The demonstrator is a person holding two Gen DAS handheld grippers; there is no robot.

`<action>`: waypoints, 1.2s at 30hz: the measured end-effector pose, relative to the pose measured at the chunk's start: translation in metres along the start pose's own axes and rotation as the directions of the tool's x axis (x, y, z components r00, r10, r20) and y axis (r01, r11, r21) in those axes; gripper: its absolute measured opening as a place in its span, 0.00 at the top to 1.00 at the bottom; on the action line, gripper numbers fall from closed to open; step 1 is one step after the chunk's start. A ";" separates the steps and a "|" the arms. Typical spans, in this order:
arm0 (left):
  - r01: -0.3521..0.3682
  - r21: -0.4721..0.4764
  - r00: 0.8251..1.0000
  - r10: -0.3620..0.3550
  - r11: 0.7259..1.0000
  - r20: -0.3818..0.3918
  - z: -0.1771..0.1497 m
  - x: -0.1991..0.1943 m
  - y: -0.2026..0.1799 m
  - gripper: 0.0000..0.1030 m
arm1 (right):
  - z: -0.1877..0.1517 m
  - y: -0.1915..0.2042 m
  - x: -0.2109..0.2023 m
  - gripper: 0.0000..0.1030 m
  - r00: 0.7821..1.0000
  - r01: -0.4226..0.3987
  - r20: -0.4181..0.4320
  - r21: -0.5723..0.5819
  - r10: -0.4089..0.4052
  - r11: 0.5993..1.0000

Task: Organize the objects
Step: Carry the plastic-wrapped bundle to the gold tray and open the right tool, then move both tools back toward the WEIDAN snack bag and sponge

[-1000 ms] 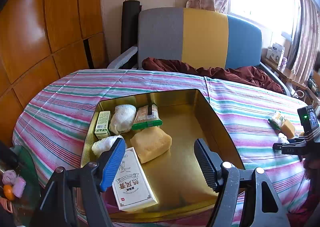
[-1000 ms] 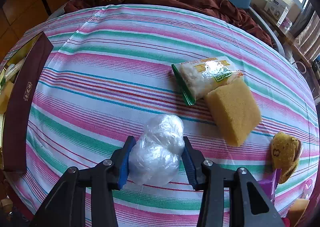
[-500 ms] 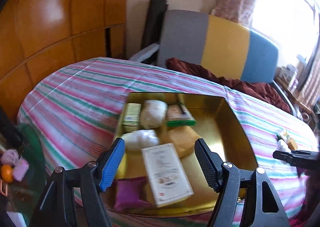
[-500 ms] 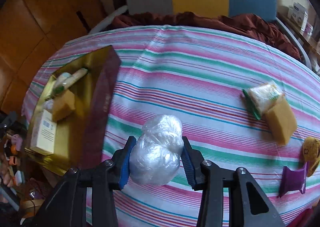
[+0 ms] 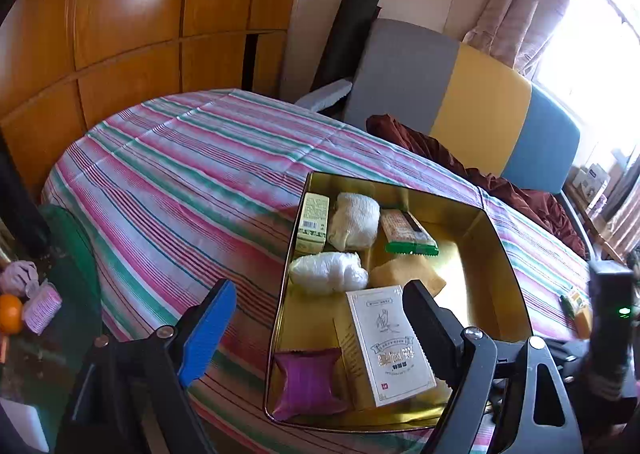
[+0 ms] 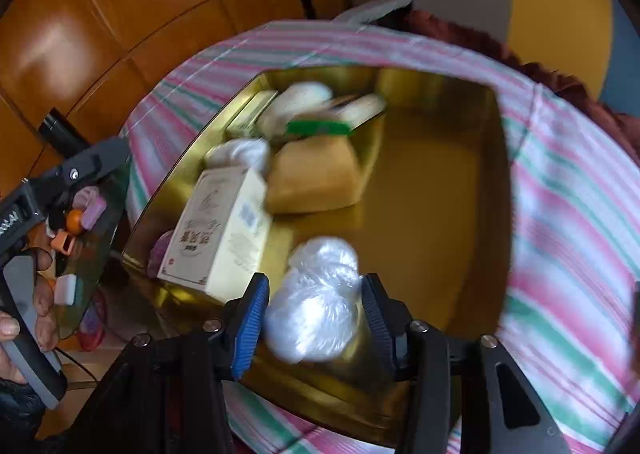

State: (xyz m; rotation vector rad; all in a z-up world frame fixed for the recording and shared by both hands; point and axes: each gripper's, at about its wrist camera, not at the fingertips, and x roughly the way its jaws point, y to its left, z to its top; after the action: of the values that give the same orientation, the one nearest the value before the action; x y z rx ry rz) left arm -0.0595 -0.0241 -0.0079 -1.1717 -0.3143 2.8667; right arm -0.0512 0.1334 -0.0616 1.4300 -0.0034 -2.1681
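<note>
A gold tray [image 5: 506,254] lies on the striped table and also shows in the right wrist view [image 6: 432,189]. It holds a white box [image 5: 390,342], a purple packet [image 5: 308,382], a yellow sponge [image 5: 406,274], a clear plastic bundle [image 5: 328,272], a white cloth roll [image 5: 354,219], a green box [image 5: 314,217] and a green-edged snack pack [image 5: 406,232]. My right gripper [image 6: 314,322] is shut on a second clear plastic bundle [image 6: 316,306], held over the tray's near bare part. My left gripper [image 5: 320,330] is open and empty, over the tray's left edge.
A grey, yellow and blue chair [image 5: 460,101] with a dark red cloth [image 5: 440,149] stands behind the table. Wood panelling [image 5: 120,13] is at the left. A glass side table [image 5: 44,294] with small items stands low at the left. A sponge and packet [image 5: 578,308] lie at the table's right.
My right gripper has carried the plastic bundle from the table's right side leftward, over the gold tray. My left gripper has swung left, staying open.
</note>
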 end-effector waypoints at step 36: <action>0.085 0.288 0.996 -0.092 0.954 0.009 -0.025 -0.027 -0.105 0.13 | -0.066 -0.136 -0.151 0.20 0.866 0.374 0.201 0.344 -0.457 0.861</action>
State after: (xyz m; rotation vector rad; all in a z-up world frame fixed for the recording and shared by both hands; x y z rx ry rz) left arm -0.0278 0.0809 0.0136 -1.0444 0.0489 2.7300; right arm -0.0092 0.3339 -0.0011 1.3627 -0.1333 -2.8218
